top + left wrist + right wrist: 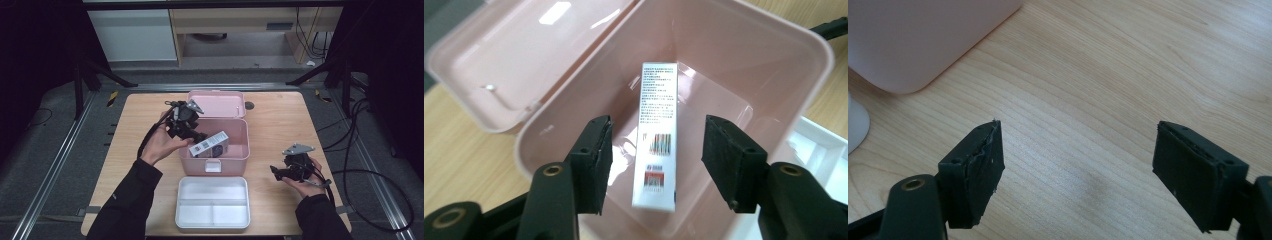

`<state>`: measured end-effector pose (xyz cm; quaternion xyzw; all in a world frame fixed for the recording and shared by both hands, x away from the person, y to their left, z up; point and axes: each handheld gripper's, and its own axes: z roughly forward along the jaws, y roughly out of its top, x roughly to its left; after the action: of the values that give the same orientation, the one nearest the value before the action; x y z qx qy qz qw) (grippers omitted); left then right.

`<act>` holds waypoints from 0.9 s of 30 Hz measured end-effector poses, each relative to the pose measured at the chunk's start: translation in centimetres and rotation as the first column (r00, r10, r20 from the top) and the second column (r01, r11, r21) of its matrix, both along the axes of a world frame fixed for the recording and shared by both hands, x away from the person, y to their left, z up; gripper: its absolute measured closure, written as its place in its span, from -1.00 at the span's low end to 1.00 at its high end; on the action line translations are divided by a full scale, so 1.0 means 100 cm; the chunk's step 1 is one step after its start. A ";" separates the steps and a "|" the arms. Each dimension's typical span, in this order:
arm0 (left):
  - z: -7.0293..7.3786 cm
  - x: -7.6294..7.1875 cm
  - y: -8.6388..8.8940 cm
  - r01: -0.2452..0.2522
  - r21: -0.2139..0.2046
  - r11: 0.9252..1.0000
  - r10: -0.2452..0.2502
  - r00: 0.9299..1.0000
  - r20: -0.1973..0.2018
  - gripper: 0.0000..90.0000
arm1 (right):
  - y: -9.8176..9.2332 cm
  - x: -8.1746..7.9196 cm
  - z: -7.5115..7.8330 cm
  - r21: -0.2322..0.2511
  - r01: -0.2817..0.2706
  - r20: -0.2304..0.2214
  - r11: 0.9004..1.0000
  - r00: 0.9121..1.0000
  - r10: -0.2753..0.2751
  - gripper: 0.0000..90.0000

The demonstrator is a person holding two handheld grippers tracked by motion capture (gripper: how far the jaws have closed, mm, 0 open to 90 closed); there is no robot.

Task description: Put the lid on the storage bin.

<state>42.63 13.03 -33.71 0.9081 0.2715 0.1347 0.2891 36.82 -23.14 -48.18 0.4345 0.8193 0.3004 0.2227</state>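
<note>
Carton (656, 135) btwn open jaws, apparently untouched, in pink box (744, 60)

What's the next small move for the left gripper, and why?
Probably lift the left gripper clear of the open pink plastic box: its jaws stand apart on either side of the white printed carton, not touching it, and the carton already leans inside the box.

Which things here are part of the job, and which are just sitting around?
Part of the job:
- left claw, open
- small printed carton, standing tilted in the box
- pink box, lid open

Just sitting around:
- white divided tray, nothing in it
- right claw, open over bare table
</note>
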 end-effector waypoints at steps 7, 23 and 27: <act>0.010 -0.033 0.038 -0.016 -0.050 0.999 0.019 0.998 0.063 -0.08 | 0.002 -0.002 0.005 0.008 -0.007 0.013 1.000 1.000 0.007 -0.51; -0.036 -0.081 0.086 -0.040 -0.056 0.998 0.043 0.998 0.052 -0.16 | 0.025 -0.017 0.028 -0.004 -0.160 0.032 0.987 0.987 0.160 -0.34; -0.056 -0.087 0.086 -0.011 -0.025 1.000 0.012 1.000 0.022 -0.16 | 0.035 -0.024 0.030 -0.018 -0.223 0.019 0.975 0.975 0.223 -0.29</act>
<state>33.90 21.62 -39.31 0.9012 0.2752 0.1429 0.3028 34.42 -19.65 -45.18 0.3349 0.8629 0.3215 0.1998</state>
